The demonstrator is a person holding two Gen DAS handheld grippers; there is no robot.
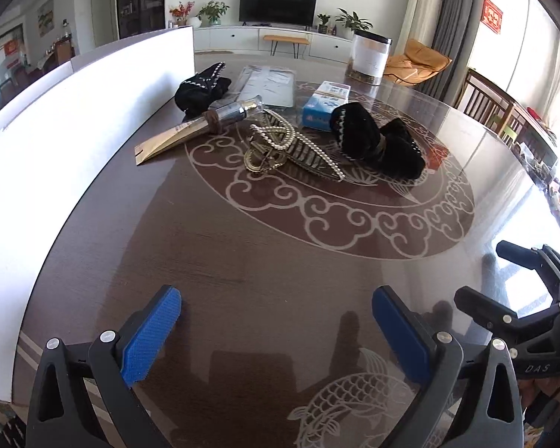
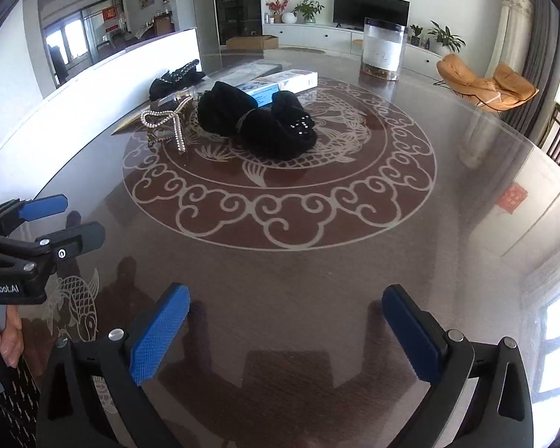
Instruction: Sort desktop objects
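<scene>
Objects lie in a cluster on the far part of the round glass-topped table point(image 1: 242, 280). They include a big black velvet bow point(image 1: 377, 142) point(image 2: 257, 123), a pearl bow hair clip point(image 1: 291, 145) point(image 2: 168, 123) and a second black bow point(image 1: 201, 89) point(image 2: 175, 78). With them are a silvery bottle point(image 1: 231, 110), a tan paper packet point(image 1: 168, 142) and a blue and white box point(image 1: 324, 104) point(image 2: 280, 82). My left gripper point(image 1: 276, 321) point(image 2: 72, 220) hovers open over bare table near the front edge. My right gripper point(image 2: 285, 324) point(image 1: 483, 272) is beside it, also open. Neither holds anything.
A long white panel point(image 1: 74, 119) stands along the table's left side. A clear jar with a black lid point(image 1: 369, 56) point(image 2: 382, 48) sits at the far edge, and a flat clear plastic bag point(image 1: 268, 84) lies behind the cluster. A hand point(image 2: 0, 336) grips the left tool. Wooden chairs point(image 1: 485, 100) stand at the right.
</scene>
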